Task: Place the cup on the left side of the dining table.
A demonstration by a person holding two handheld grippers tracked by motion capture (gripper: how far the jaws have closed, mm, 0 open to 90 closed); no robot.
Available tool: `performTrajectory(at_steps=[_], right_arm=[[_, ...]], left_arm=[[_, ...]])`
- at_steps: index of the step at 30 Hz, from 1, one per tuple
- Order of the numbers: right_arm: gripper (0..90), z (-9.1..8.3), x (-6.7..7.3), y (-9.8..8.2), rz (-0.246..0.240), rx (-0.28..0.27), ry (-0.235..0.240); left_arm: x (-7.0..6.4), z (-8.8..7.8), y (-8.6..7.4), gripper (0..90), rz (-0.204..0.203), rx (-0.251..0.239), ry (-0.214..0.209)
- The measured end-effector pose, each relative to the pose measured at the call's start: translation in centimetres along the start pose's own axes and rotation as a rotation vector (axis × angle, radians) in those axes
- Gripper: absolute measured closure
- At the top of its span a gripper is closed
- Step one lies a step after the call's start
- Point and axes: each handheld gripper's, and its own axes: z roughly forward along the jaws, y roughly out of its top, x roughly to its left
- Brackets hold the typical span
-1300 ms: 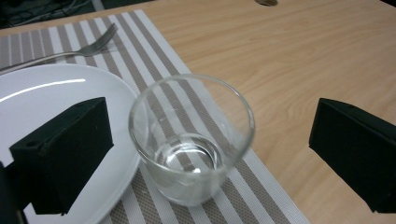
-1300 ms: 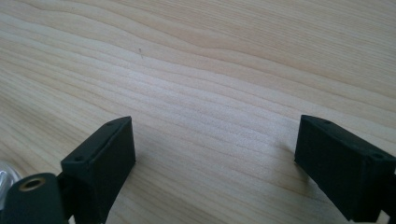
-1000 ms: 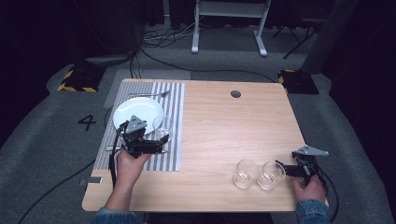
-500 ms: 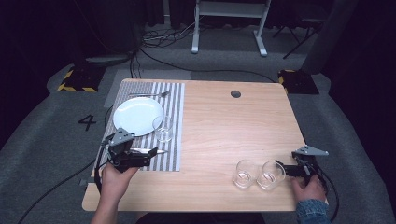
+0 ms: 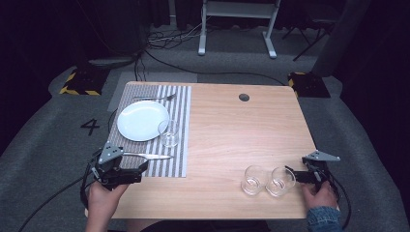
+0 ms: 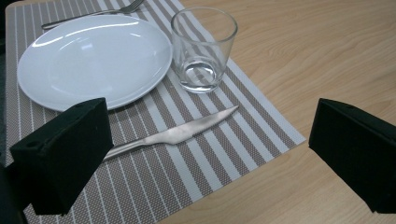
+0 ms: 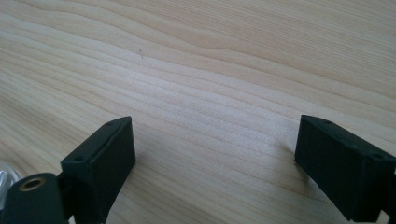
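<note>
Left hand-held gripper [image 5: 140, 169] withdrawn near table edge, glass [image 6: 203, 48] seemingly released

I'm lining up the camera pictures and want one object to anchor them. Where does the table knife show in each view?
High view: the knife lies on the striped placemat, just below the white plate, blade pointing right.
Left gripper view: the knife lies mid-frame on the placemat, between the open jaws.
Right gripper view: bare wooden tabletop between the jaws; no knife.
Shared landmark: the glass beside the plate, also in the left gripper view.
</note>
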Motion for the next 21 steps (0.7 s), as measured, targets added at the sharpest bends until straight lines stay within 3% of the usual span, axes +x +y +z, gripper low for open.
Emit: performTrajectory(at_steps=[7,13,18,21], right_arm=[[12.6,0.0,0.0,0.0,0.0,0.0,0.0],[12.6,0.0,0.0,0.0,0.0,0.0,0.0],[12.6,0.0,0.0,0.0,0.0,0.0,0.0],[12.6,0.0,0.0,0.0,0.0,0.0,0.001]], left_arm=[[0.2,-0.5,-1.4,0.0,0.037,0.088,0.017],[1.0,-0.6,-2.4,0.0,0.011,0.136,-0.009],[1.8,0.1,-3.5,0.0,0.006,0.144,0.029],[2.4,0.6,-4.4,0.0,-0.01,0.164,0.016]])
